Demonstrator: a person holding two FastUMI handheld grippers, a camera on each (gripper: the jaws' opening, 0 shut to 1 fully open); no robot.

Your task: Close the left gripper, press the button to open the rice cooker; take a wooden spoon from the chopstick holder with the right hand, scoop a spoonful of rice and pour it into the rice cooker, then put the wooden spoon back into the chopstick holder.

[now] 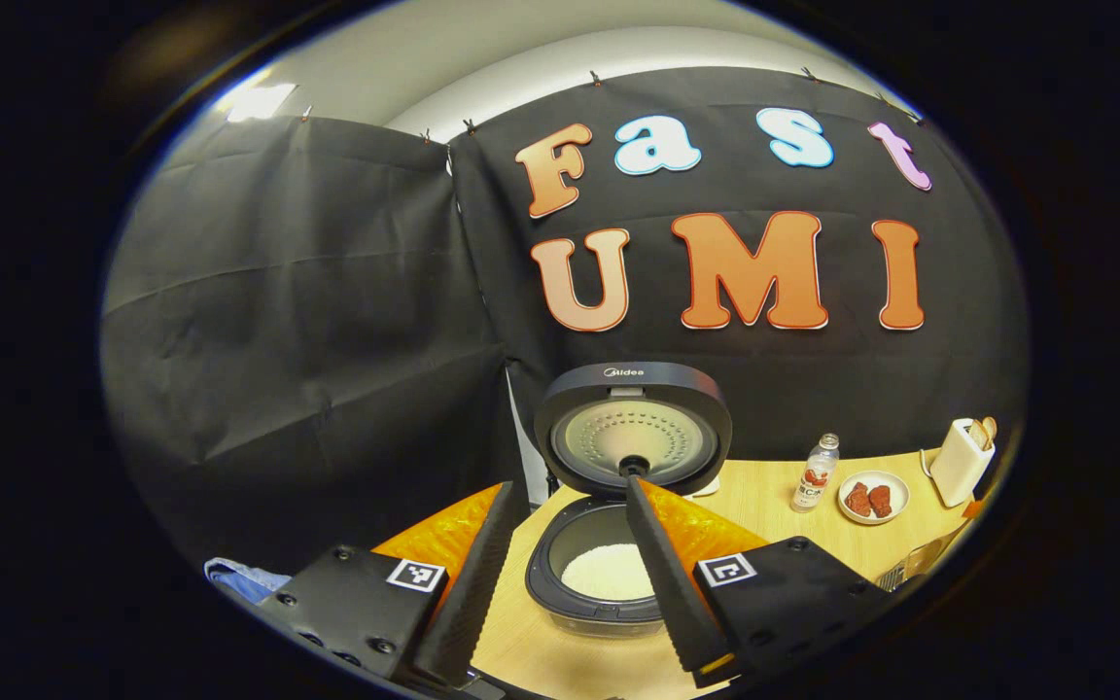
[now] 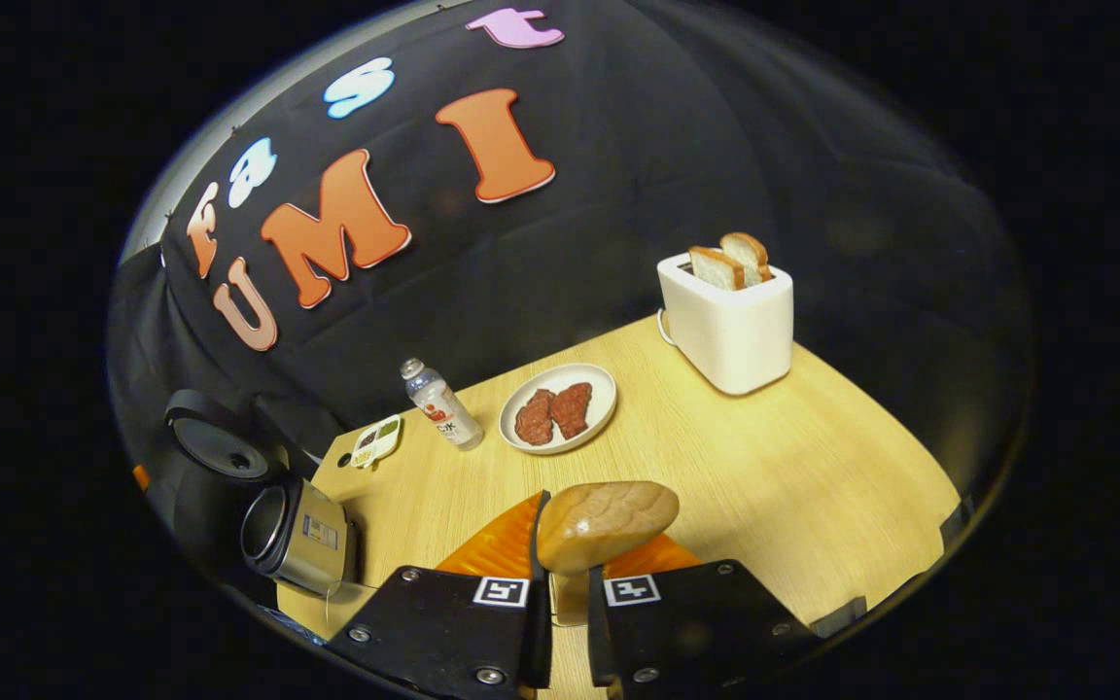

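In the left gripper view, the left gripper (image 1: 570, 544) has its two fingers spread apart, and nothing is between them. Through the gap between the fingers stands the dark round rice cooker (image 1: 609, 574) on the pale wooden table (image 1: 764, 496). Its lid (image 1: 632, 428) stands upright and open, and white rice (image 1: 609, 572) lies in the inner pot. The right finger crosses in front of the pot's right edge. More to the right on the table are a small clear plastic bottle (image 1: 816, 473), then a white round plate with two red-brown pieces of meat (image 1: 873, 497), then a white toaster with bread slices (image 1: 963, 459) near the table's far edge.

In the right gripper view, at the left edge, the rice cooker (image 2: 220, 457) is seen with its lid up, and a shiny metal cylindrical chopstick holder (image 2: 297, 535) stands just beside it. The right gripper (image 2: 565, 593) has its fingers nearly together, and they grip the handle of the light brown wooden spoon (image 2: 607, 525). The spoon's bowl rises just above the fingertips, with its rounded back toward the camera. Behind it stand the bottle (image 2: 441, 403), the plate (image 2: 560, 408) and the toaster (image 2: 727, 316).
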